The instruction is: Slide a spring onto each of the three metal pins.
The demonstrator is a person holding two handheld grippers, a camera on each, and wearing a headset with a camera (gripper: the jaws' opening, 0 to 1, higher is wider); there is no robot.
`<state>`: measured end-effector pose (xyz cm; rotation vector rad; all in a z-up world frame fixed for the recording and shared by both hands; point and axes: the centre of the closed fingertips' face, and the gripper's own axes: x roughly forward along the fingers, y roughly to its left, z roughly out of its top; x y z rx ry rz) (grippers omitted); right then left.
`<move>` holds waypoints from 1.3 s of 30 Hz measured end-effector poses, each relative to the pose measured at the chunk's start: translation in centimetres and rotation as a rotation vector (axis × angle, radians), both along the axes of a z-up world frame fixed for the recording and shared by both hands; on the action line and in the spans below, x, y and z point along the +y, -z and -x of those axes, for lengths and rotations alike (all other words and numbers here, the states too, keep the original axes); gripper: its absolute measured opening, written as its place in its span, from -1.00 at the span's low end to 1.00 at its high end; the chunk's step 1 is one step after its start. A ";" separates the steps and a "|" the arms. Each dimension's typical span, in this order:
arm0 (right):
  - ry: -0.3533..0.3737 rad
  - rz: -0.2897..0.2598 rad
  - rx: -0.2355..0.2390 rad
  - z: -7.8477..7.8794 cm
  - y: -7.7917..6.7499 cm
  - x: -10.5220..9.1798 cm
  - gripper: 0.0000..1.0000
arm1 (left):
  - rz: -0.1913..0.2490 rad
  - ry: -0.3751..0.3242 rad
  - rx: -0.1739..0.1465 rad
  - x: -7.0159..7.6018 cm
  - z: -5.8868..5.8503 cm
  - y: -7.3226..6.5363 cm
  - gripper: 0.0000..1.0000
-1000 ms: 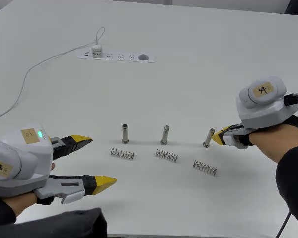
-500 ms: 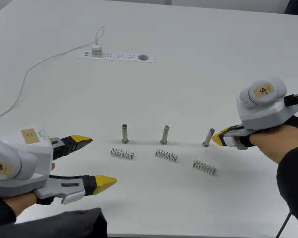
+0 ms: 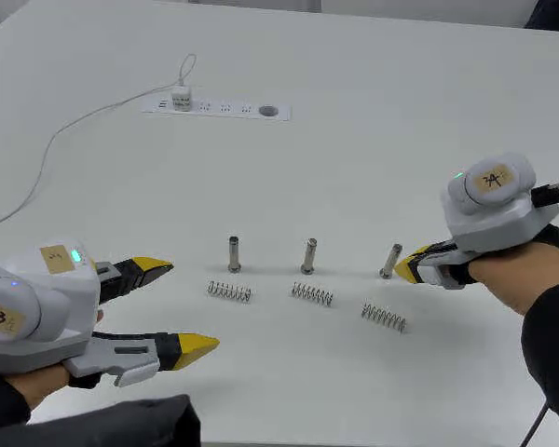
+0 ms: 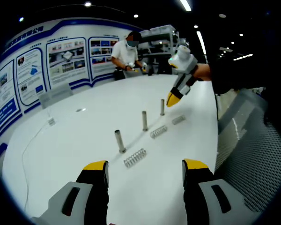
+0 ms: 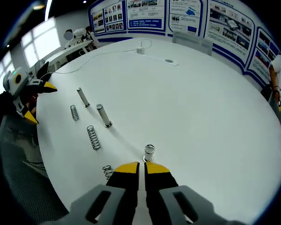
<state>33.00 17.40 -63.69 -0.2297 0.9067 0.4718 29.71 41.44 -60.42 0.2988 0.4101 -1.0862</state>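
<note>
Three springs lie loose before three bare pins on the white table (image 3: pixel 373 168).

Nearest, the left gripper (image 3: pixel 186 304) hovers with its yellow-tipped jaws spread wide and empty, to the left of the left spring (image 3: pixel 229 291). The middle spring (image 3: pixel 312 294) and right spring (image 3: pixel 384 317) lie flat in the same row. Just behind them the left pin (image 3: pixel 234 253), middle pin (image 3: pixel 309 255) and right pin (image 3: pixel 391 260) stand upright. The right gripper (image 3: pixel 405 270) has its jaws pressed together on nothing, tips just beside the right pin's foot. Farther back lies a white power strip (image 3: pixel 219 106), its cable (image 3: pixel 84 116) trailing left.
</note>
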 end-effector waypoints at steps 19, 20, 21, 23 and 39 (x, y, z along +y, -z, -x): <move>-0.144 -0.035 0.056 2.7 1.2 3.6 -0.78 | -0.002 0.001 0.004 0.0 0.1 0.1 0.31; -0.152 -0.034 0.059 2.8 1.2 3.8 -0.78 | -0.001 0.001 0.004 0.0 0.1 0.1 0.31; -0.164 -0.033 0.064 2.9 1.3 4.0 -0.78 | -0.001 0.001 0.004 0.0 0.1 0.0 0.31; -0.180 -0.032 0.068 3.1 1.4 4.4 -0.77 | -0.001 0.001 0.004 0.0 0.1 0.0 0.30; -0.381 0.178 0.147 3.4 3.5 5.1 -0.74 | -0.002 0.004 0.008 -0.1 0.2 0.1 0.29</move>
